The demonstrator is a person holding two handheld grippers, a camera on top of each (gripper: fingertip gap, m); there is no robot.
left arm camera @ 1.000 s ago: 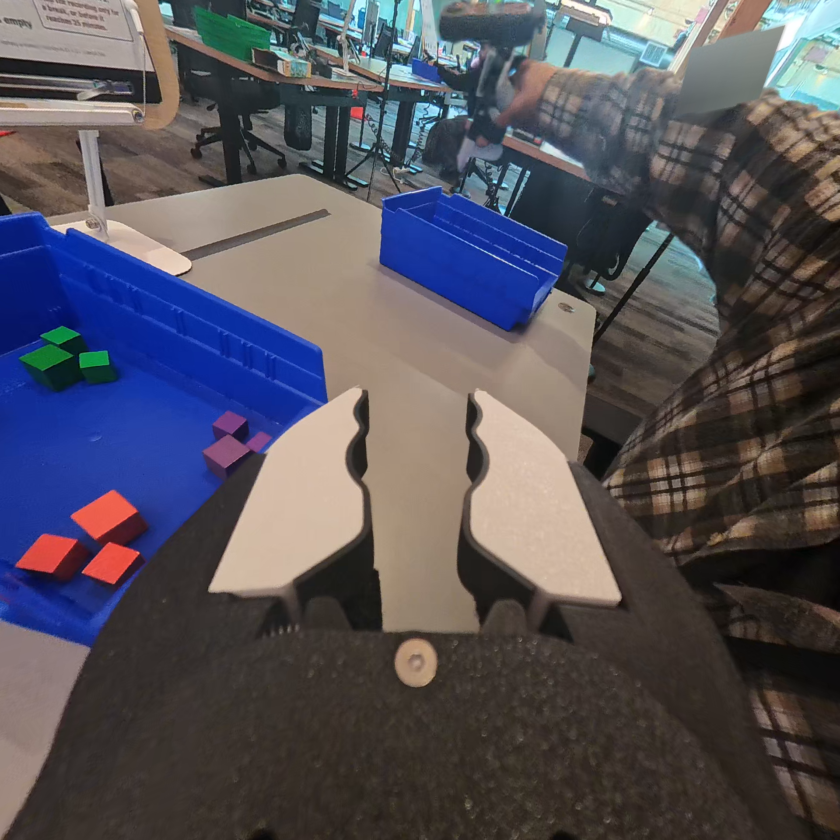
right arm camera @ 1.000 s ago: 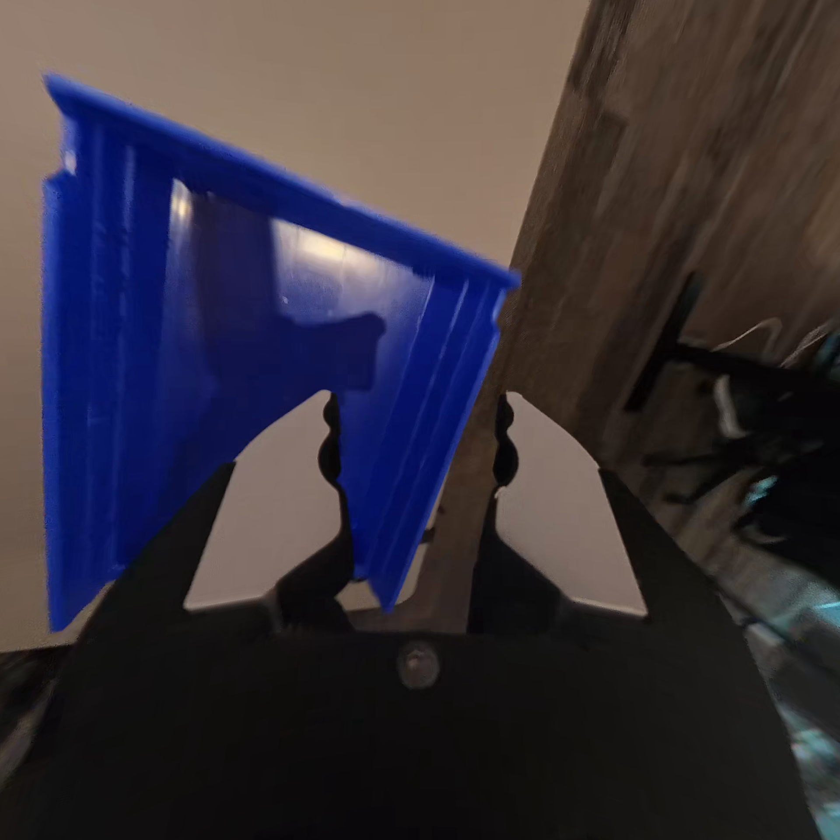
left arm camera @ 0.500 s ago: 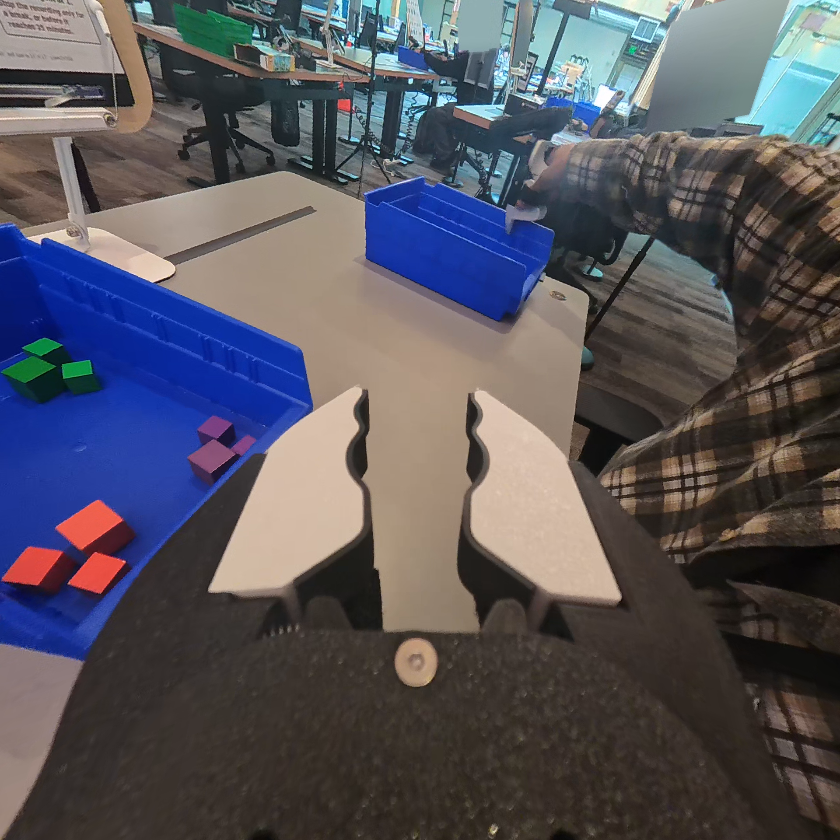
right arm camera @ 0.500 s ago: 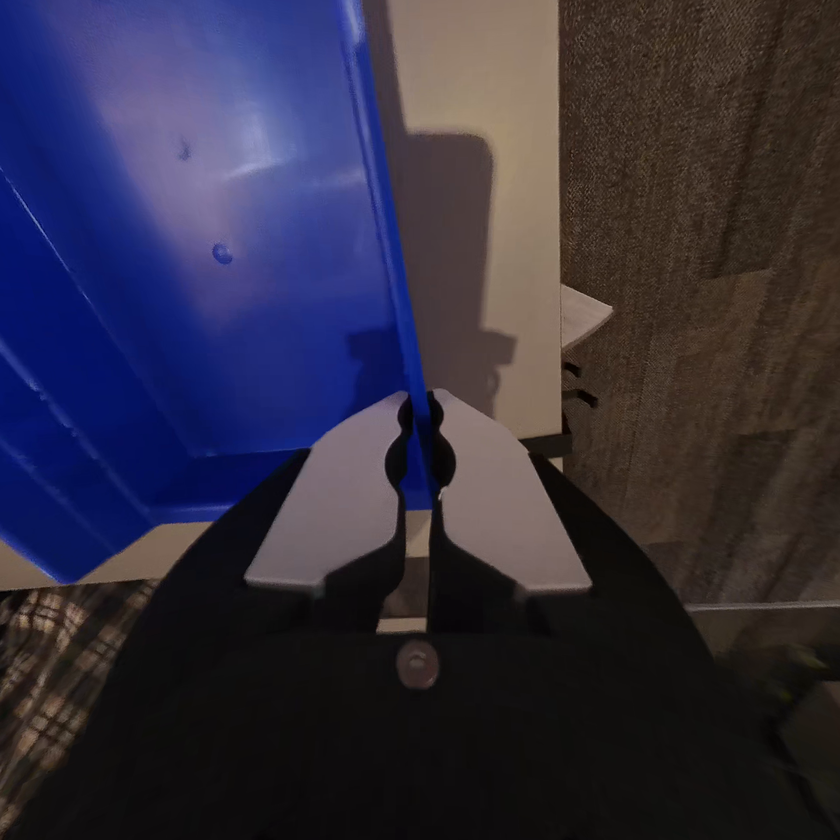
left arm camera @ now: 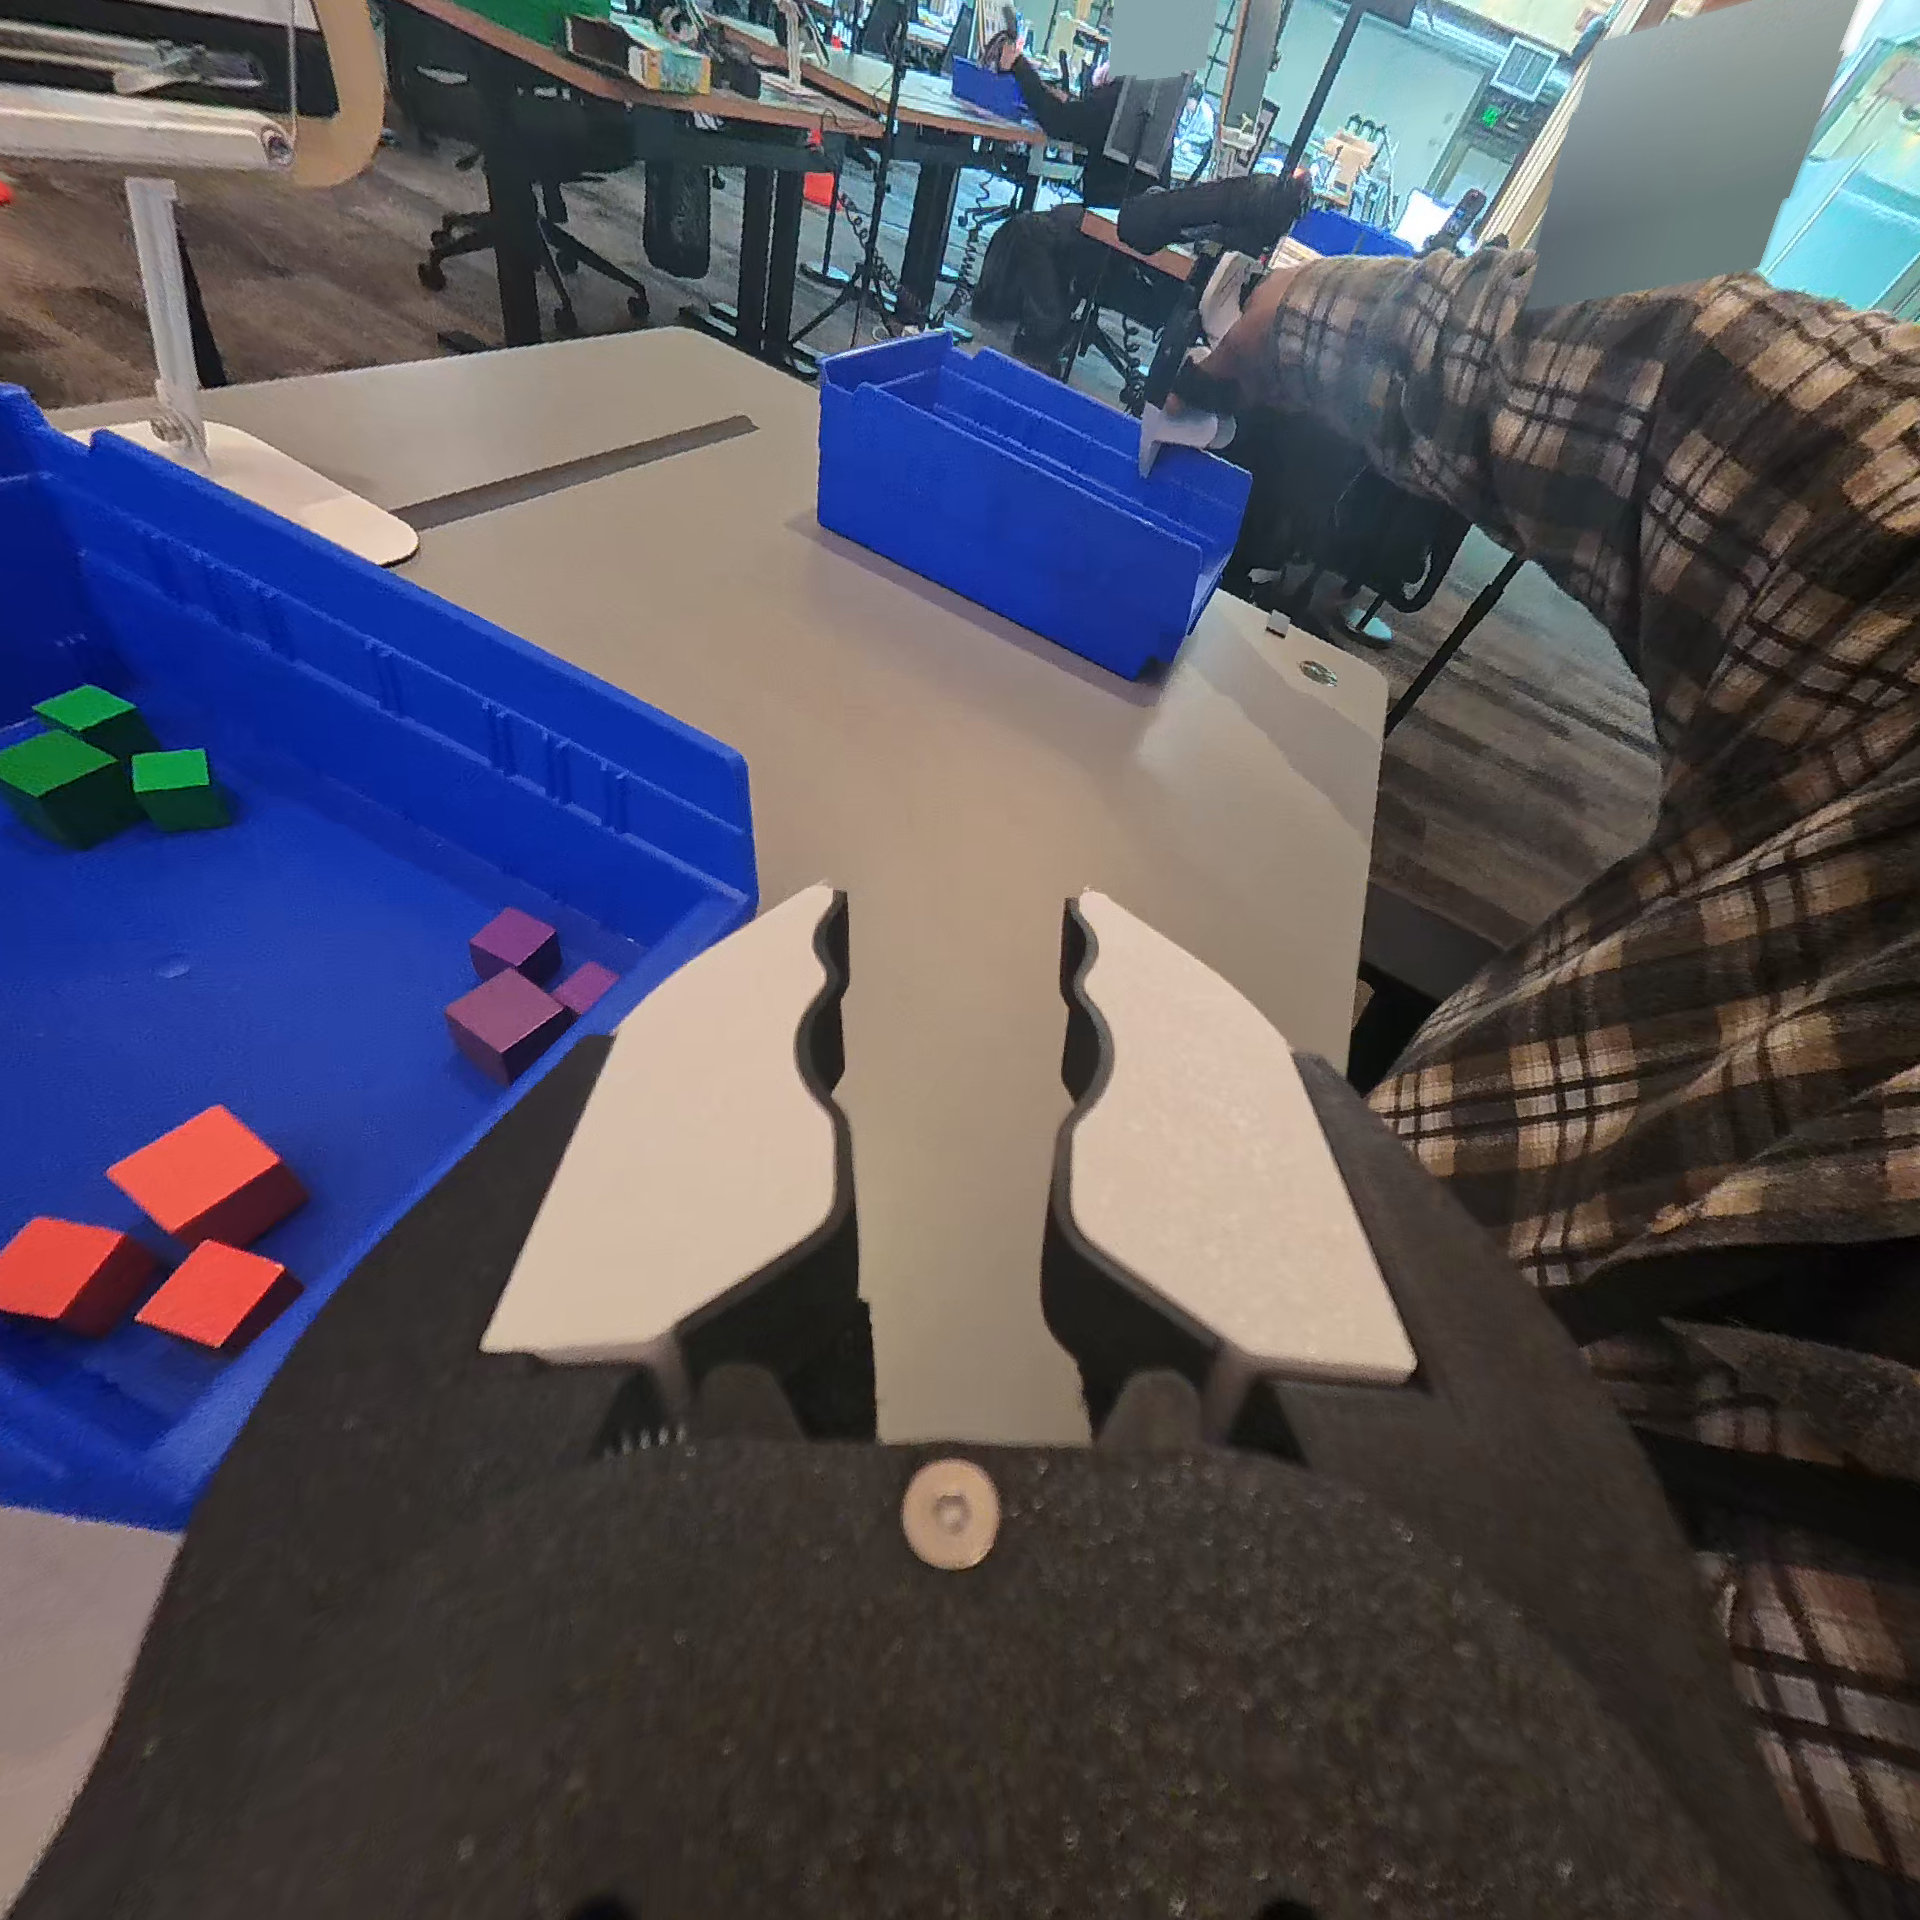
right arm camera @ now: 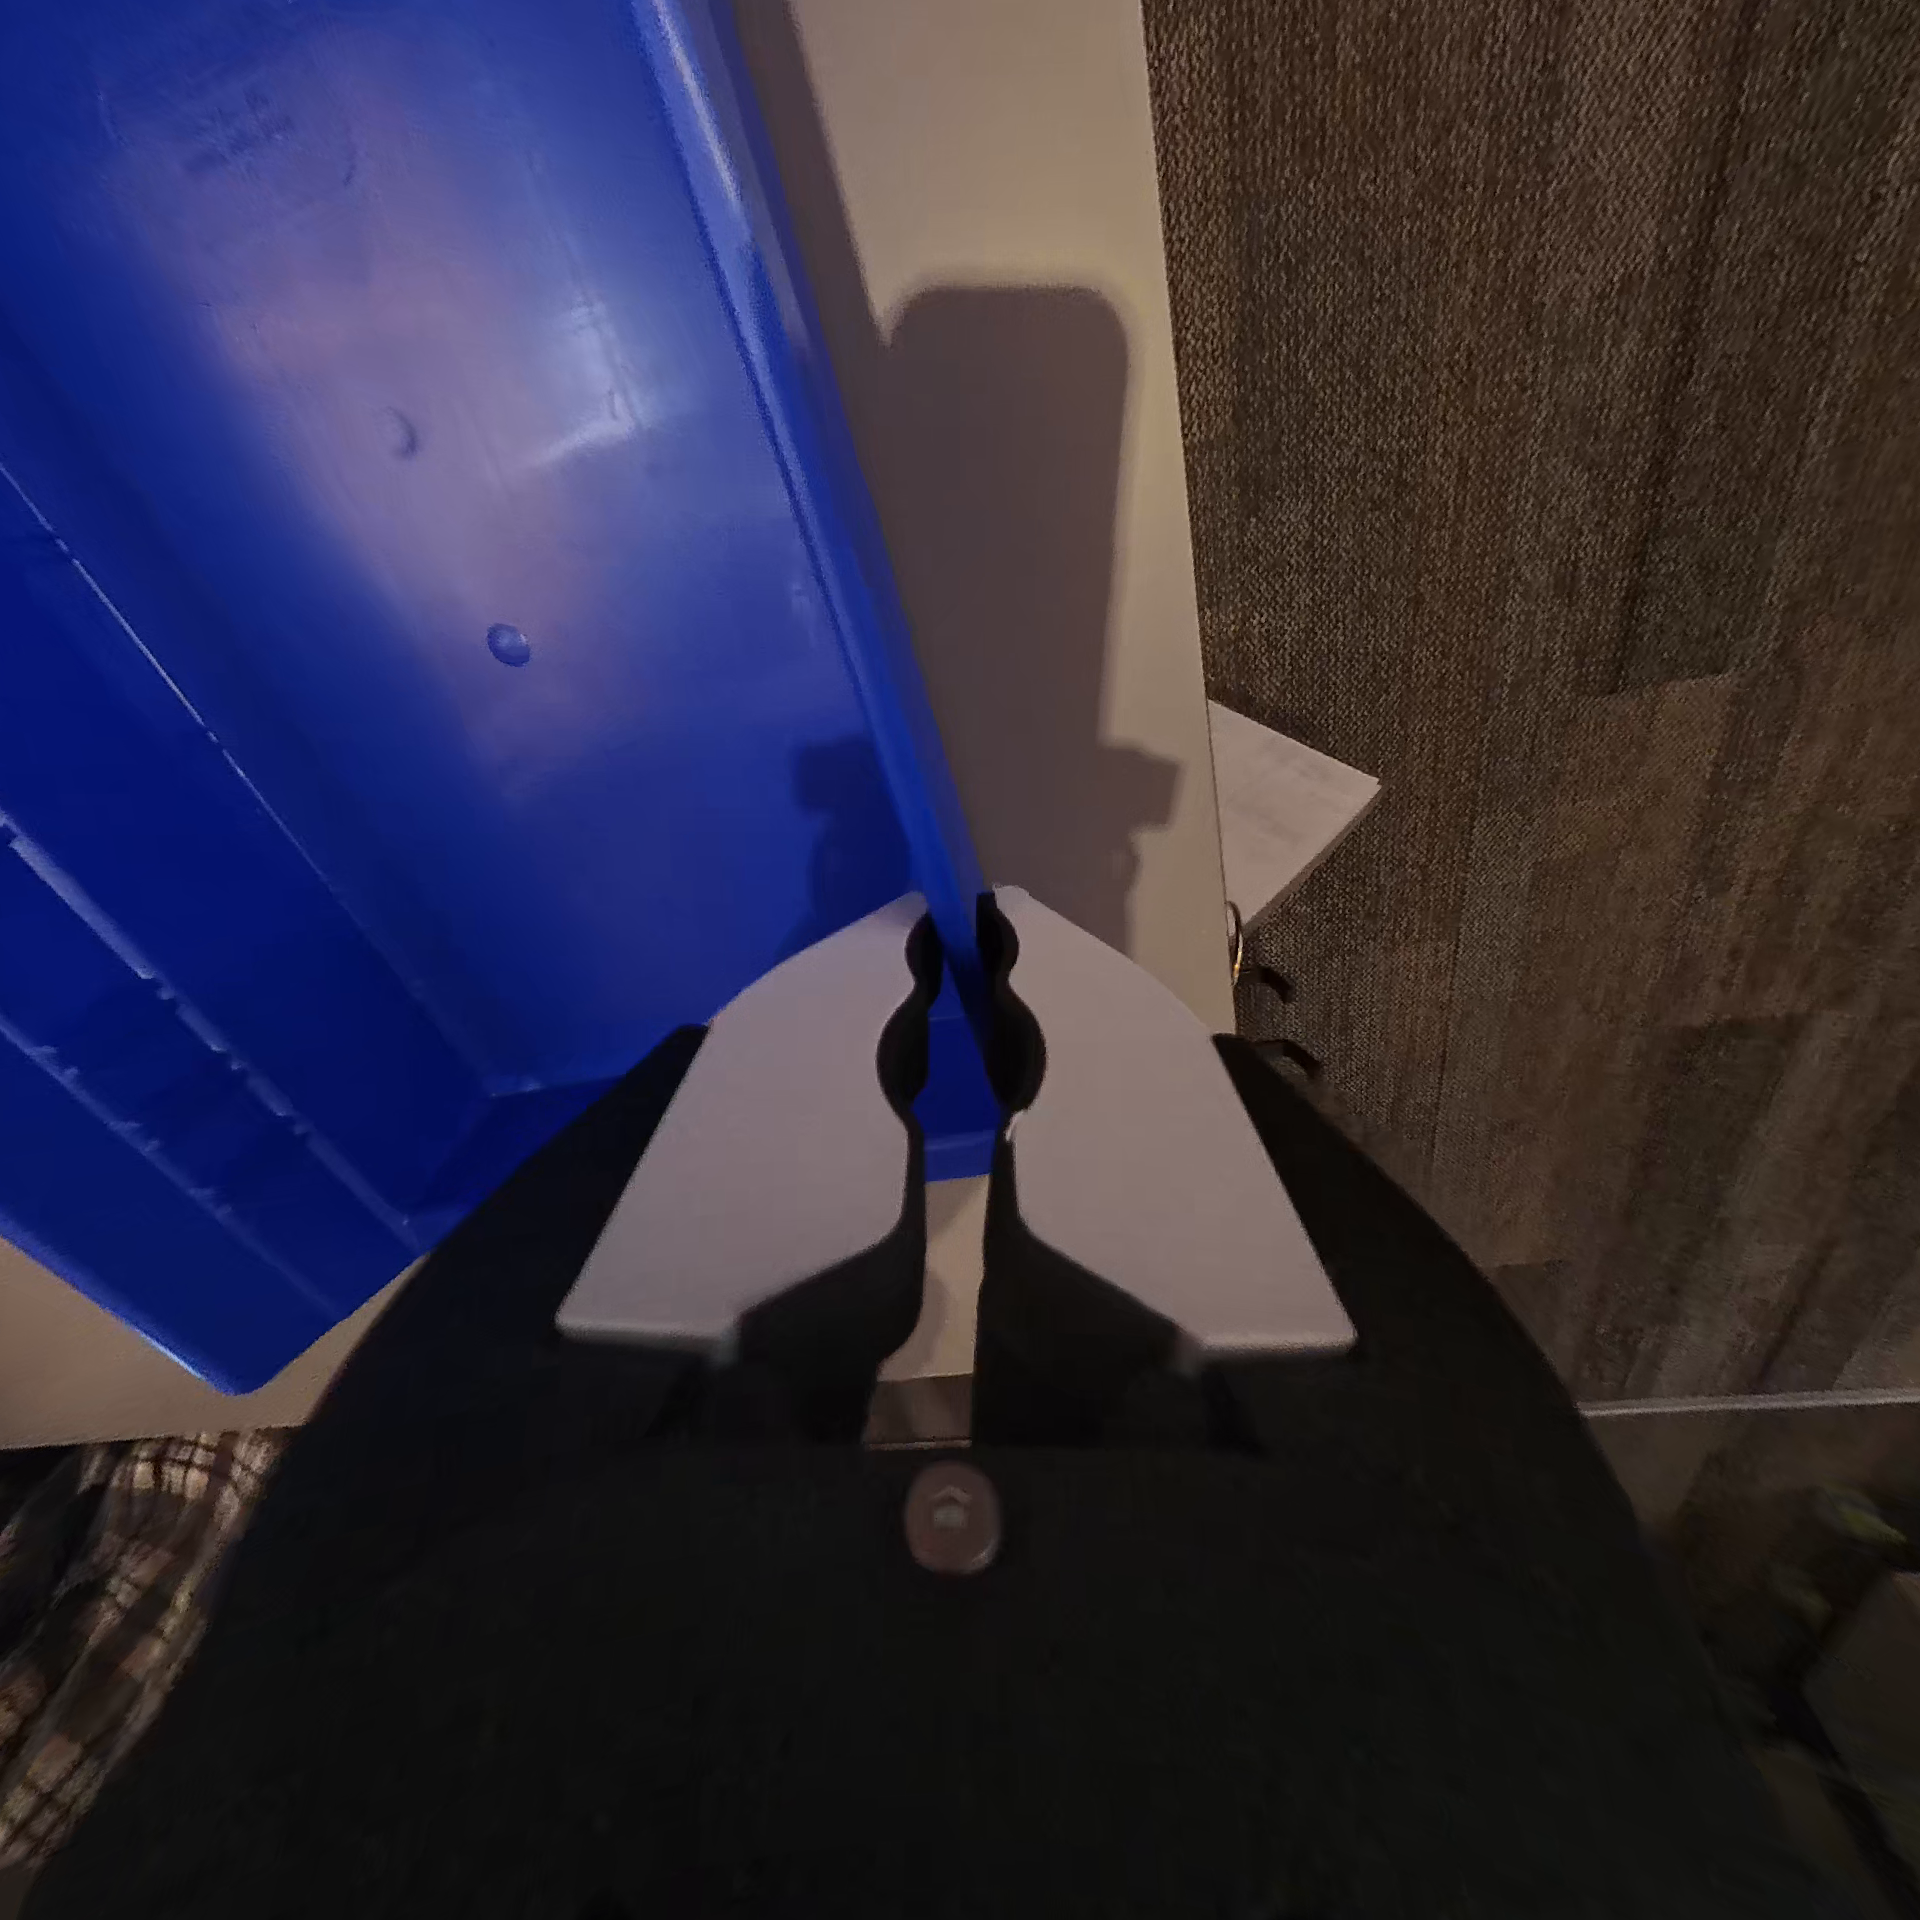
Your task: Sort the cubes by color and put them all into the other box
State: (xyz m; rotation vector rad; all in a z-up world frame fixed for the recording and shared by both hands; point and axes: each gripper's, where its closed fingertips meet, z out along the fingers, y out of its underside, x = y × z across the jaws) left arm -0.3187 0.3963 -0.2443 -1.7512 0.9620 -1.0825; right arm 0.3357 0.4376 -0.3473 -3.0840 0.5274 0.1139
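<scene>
Right gripper [right arm camera: 961, 904]: jaws clamped on far bin [left arm camera: 997, 520] wall. Left gripper [left arm camera: 951, 914]: jaws apart, empty, over bench [left arm camera: 935, 748]. Cubes [left arm camera: 509, 987] in near bin [left arm camera: 582, 790].

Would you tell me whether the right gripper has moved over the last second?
Yes. The right gripper, earlier open above the empty blue box, has come down beside the table edge and shut on the box's wall.

bare table [left arm camera: 935, 748] between both bins — passable; near bin wall [left arm camera: 582, 748] blocks left | far bin [left arm camera: 997, 540] ahead
</scene>
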